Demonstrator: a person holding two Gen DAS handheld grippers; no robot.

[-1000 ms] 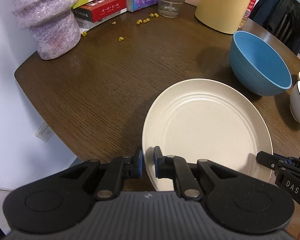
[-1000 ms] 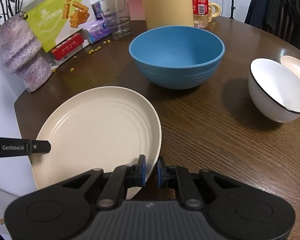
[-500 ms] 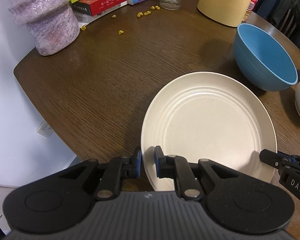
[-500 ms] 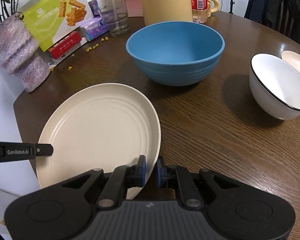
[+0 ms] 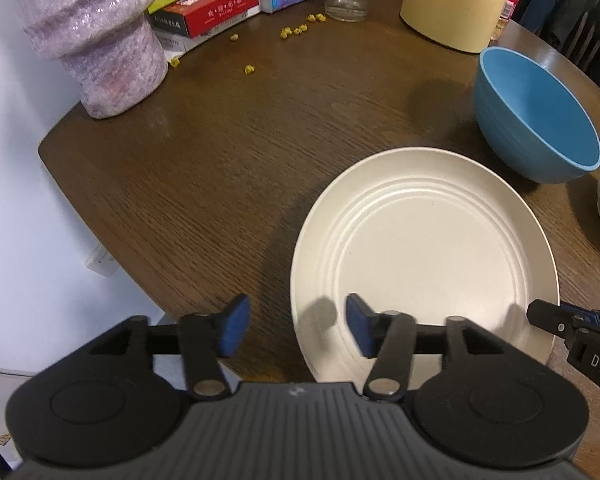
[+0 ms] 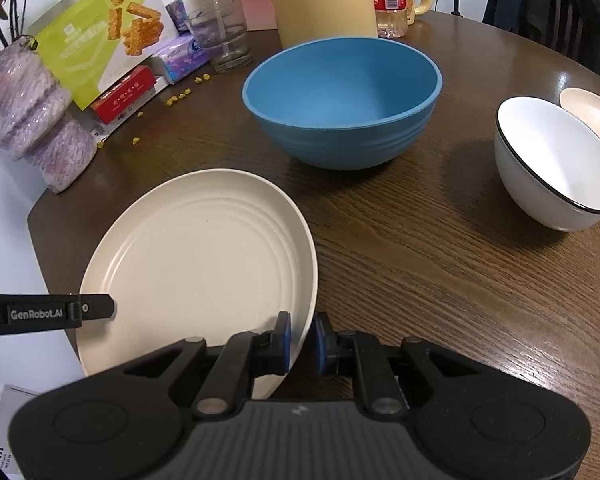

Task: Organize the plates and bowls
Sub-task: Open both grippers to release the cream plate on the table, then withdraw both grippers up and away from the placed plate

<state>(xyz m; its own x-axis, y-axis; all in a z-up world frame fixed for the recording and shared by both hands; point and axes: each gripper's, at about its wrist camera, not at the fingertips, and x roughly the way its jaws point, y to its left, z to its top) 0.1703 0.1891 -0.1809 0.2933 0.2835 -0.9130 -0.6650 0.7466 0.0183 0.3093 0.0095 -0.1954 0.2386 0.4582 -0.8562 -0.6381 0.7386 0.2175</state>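
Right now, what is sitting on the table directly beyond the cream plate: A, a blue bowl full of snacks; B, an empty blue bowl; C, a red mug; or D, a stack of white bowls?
B: the blue bowl stands upright just past the cream plate, and its inside shows nothing but bare blue.

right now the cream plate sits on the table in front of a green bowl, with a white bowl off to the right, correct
Not quite: the bowl behind the cream plate is blue, not green, as the right wrist view shows plainly. The rest holds: the plate lies on the table, and a white bowl stands off to the right.
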